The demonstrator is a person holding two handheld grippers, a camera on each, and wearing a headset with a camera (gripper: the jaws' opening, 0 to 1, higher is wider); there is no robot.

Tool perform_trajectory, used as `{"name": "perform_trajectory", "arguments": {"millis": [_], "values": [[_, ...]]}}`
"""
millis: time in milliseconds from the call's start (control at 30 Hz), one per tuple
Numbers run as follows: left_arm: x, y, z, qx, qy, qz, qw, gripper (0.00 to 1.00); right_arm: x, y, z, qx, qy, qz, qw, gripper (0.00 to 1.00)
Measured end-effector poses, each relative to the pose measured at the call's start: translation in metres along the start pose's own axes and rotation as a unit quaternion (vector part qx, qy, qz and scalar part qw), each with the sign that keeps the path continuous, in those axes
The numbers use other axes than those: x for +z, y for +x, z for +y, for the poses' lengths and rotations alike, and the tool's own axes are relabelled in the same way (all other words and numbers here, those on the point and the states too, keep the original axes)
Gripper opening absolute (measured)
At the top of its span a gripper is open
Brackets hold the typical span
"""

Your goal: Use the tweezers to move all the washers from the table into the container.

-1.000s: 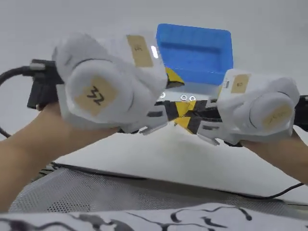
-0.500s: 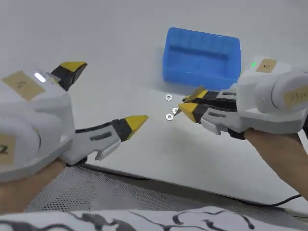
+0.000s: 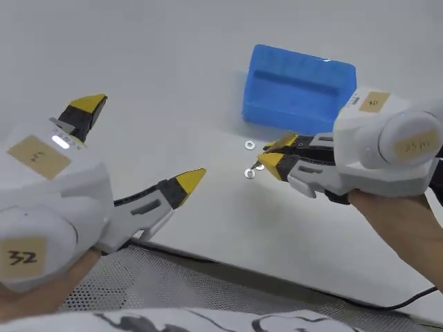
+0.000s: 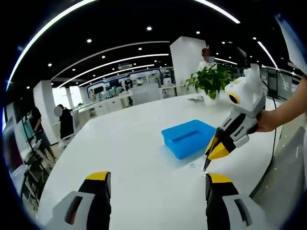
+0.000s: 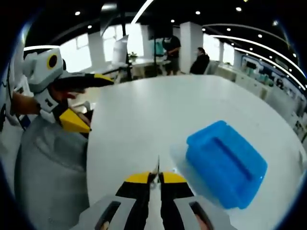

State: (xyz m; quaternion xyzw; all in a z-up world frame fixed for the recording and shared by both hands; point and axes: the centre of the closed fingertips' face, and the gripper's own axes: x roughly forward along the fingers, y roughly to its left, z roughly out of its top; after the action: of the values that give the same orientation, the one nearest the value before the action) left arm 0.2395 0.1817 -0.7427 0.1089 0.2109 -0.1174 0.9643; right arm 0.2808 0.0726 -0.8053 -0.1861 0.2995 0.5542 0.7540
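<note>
The left gripper (image 3: 138, 142) hangs low over the near edge of the white counter (image 3: 208, 228). Its yellow-tipped fingers (image 3: 190, 178) are spread wide with nothing between them. A tan sticker on its white body reads "32". A second sticker higher up carries a mark I cannot read.

The right gripper (image 3: 273, 153) reaches in from the right, and its fingers (image 3: 271, 160) are pressed together on the tweezers (image 5: 158, 166). In the right gripper view the thin metal tip pokes out between them. Its two tan stickers bear writing too blurred to make out.

Two washers lie on the counter just in front of the right gripper's tips, one (image 3: 249, 145) nearer the container and one (image 3: 249, 173) nearer the person. A small glint beside the lower one could be a third washer or the tweezers' point; I cannot tell which.

The blue container (image 3: 297, 86) stands on the counter just beyond the washers, open side up, and its inside is too blurred to tell what it holds.

In the left gripper view the right gripper's tips point down at the counter near the container's front corner.
</note>
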Motion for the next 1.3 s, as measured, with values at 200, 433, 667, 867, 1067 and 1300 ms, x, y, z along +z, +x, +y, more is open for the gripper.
{"name": "perform_trajectory", "arguments": {"millis": [200,433,667,867,1067,1300], "values": [[-0.001,-0.002,0.000,0.002,0.001,0.003,1.0000,0.80,-0.004,0.003,0.001,0.000,0.001,0.011,0.9999,0.03],[-0.002,0.001,0.001,0.002,0.006,0.011,0.9999,0.80,-0.005,0.000,0.004,0.000,-0.006,0.025,0.9997,0.03],[-0.002,-0.002,0.004,0.005,0.013,0.013,0.9998,0.80,-0.010,0.002,0.002,-0.006,-0.010,0.042,0.9990,0.04],[-0.004,0.000,0.004,0.004,0.017,0.016,0.9997,0.79,-0.011,0.002,0.002,-0.005,-0.011,0.058,0.9982,0.03],[-0.004,0.000,0.004,0.005,0.021,0.016,0.9996,0.79,-0.014,-0.002,0.003,-0.003,-0.005,0.072,0.9974,0.03],[-0.008,0.002,0.006,0.006,0.023,0.016,0.9996,0.78,-0.014,-0.001,0.002,-0.008,0.003,0.088,0.9961,0.03]]}}
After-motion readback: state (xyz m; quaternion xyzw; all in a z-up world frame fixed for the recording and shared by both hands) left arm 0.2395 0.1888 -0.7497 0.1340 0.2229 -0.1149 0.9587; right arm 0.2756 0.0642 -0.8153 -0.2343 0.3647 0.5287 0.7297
